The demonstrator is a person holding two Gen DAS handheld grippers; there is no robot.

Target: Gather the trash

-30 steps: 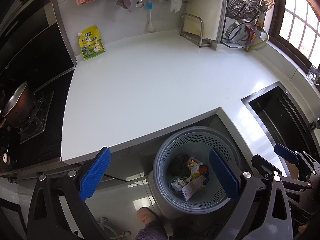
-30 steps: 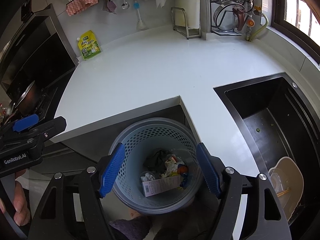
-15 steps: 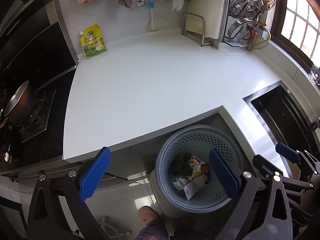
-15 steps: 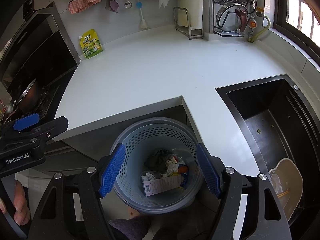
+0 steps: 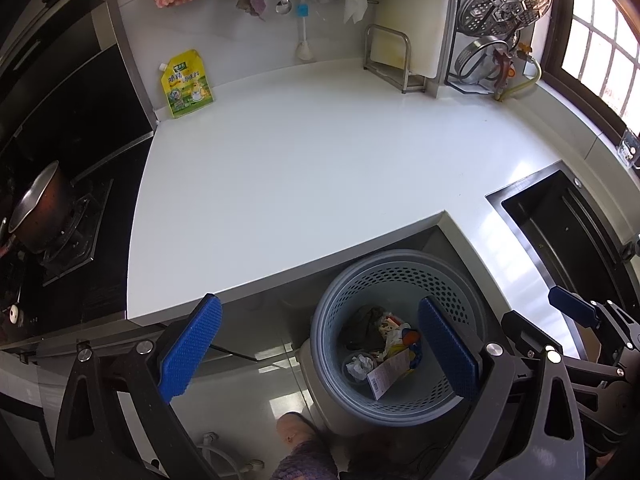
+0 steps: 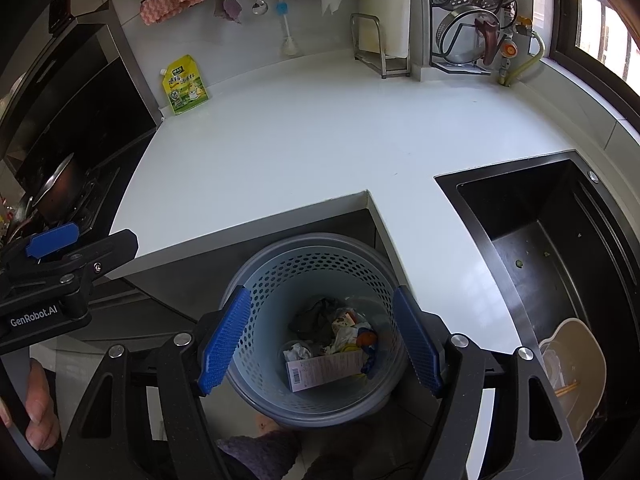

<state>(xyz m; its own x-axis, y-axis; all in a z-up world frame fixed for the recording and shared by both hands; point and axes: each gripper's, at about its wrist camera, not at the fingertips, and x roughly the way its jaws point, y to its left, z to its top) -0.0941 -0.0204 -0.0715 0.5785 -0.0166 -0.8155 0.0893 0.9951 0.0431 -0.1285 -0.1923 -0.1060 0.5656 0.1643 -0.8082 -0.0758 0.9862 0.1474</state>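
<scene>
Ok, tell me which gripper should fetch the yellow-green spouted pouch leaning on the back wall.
Left, probably. The yellow-green spouted pouch stands at the white counter's far left corner by the stove, the left gripper's side. Both are open and empty; the right gripper hovers over the blue perforated bin.

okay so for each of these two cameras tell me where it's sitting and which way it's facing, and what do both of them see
Left wrist: sits on the left gripper, angled down over the white countertop and the perforated trash basket; its own open blue fingers, the right gripper at the right edge and a slippered foot show.
Right wrist: sits on the right gripper, angled down straight over the basket, the black sink to its right; its open fingers, the left gripper and a hand show.
Shared: countertop, basket with trash, yellow pouch, stove pot.
</scene>
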